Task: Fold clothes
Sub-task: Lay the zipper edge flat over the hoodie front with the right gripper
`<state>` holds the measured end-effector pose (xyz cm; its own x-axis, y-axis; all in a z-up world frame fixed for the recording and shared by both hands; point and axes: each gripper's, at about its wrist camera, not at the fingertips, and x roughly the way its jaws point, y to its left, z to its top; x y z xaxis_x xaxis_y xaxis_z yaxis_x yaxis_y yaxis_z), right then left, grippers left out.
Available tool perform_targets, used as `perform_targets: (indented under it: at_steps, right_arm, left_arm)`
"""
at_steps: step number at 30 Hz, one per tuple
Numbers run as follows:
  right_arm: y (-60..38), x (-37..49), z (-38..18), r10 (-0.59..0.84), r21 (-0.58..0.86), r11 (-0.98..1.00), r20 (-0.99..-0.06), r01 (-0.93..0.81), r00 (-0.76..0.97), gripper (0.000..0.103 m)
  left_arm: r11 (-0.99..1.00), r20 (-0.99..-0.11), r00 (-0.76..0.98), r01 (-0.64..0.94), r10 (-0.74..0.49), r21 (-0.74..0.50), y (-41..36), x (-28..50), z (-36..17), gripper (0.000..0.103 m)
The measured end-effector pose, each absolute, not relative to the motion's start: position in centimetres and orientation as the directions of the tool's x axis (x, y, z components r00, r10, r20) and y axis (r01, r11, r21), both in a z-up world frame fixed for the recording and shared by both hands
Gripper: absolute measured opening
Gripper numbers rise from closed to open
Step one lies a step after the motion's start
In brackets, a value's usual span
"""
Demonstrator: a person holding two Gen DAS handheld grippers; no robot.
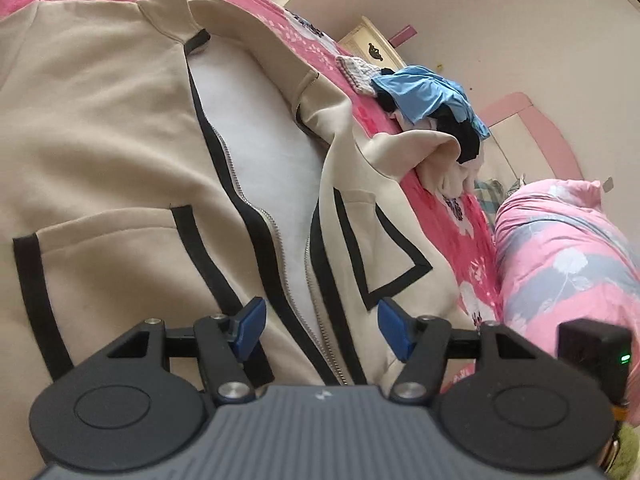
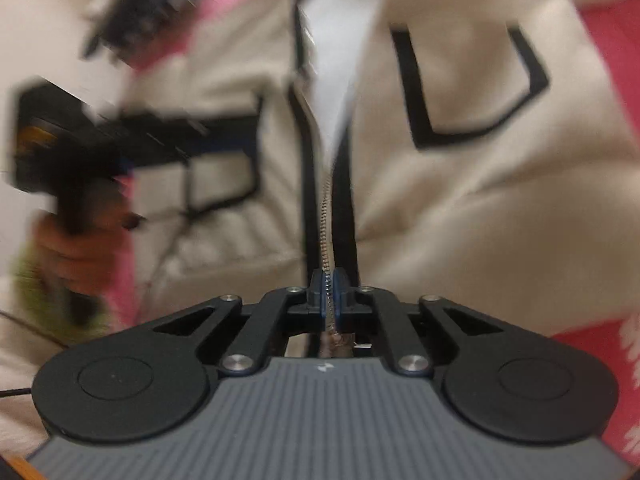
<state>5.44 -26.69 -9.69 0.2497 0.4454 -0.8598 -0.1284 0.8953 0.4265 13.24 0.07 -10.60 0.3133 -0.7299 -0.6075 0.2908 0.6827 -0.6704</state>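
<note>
Beige zip jacket (image 1: 120, 152) with black trim — laid front-up and partly unzipped on a pink bedspread (image 1: 452, 216), a heap of other clothes (image 1: 432, 104) beyond its sleeve. Left gripper (image 1: 322, 326) is held tilted down over the hem, blue pads apart, nothing between them. Right gripper (image 2: 328, 288) is angled steeply down — jaws pinched on the metal zipper (image 2: 326, 232) near the hem.

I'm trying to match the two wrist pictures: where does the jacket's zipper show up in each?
Left wrist: the zipper runs diagonally through the centre, down between the open fingers of the left gripper.
Right wrist: it runs straight up the middle, pinched in the right gripper.
Shared landmark: the black-outlined pocket.
</note>
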Motion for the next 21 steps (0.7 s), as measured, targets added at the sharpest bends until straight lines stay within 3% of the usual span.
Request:
perform_targets:
  at_steps: [4,5,8,10,12,14,21]
  right_arm:
    - [-27.4,3.8,-9.2,0.51,0.527,0.85,-0.806,-0.029,0.301,0.01]
    - [-27.6,3.2,-8.5,0.512,0.534,0.845,-0.794,-0.027,0.328,0.018]
    - [-28.9,1.9,-6.6,0.499,0.533,0.846,-0.772,-0.026,0.395,0.029]
    - [-29.6,1.4,-5.0,0.477,0.52,0.854,-0.759,-0.028,0.442,0.034]
    - [-30.8,1.6,-2.9,0.442,0.492,0.869,-0.735,-0.044,0.515,0.048]
    - [-32.1,2.8,-0.7,0.39,0.451,0.891,-0.701,-0.053,0.597,0.055]
    - [-30.9,12.9,5.3,0.319,0.298,0.941,-0.621,-0.161,0.716,0.056]
  left_arm:
    - [0.741,-0.638,0.378,0.385,-0.671,-0.551,-0.2,13.9,-7.0,0.062]
    - [0.764,-0.648,0.409,0.411,-0.642,-0.498,-0.4,14.1,-5.6,0.062]
    - [0.822,-0.664,0.503,0.46,-0.554,-0.337,-0.4,14.8,-1.4,0.063]
    - [0.842,-0.676,0.537,0.48,-0.505,-0.246,-0.9,14.7,0.0,0.063]
    - [0.837,-0.692,0.535,0.514,-0.485,-0.189,-2.2,14.0,-0.2,0.063]
    - [0.816,-0.703,0.517,0.557,-0.488,-0.157,-4.0,12.5,-1.6,0.063]
    - [0.687,-0.701,0.378,0.694,-0.605,-0.218,-9.8,7.8,-7.1,0.061]
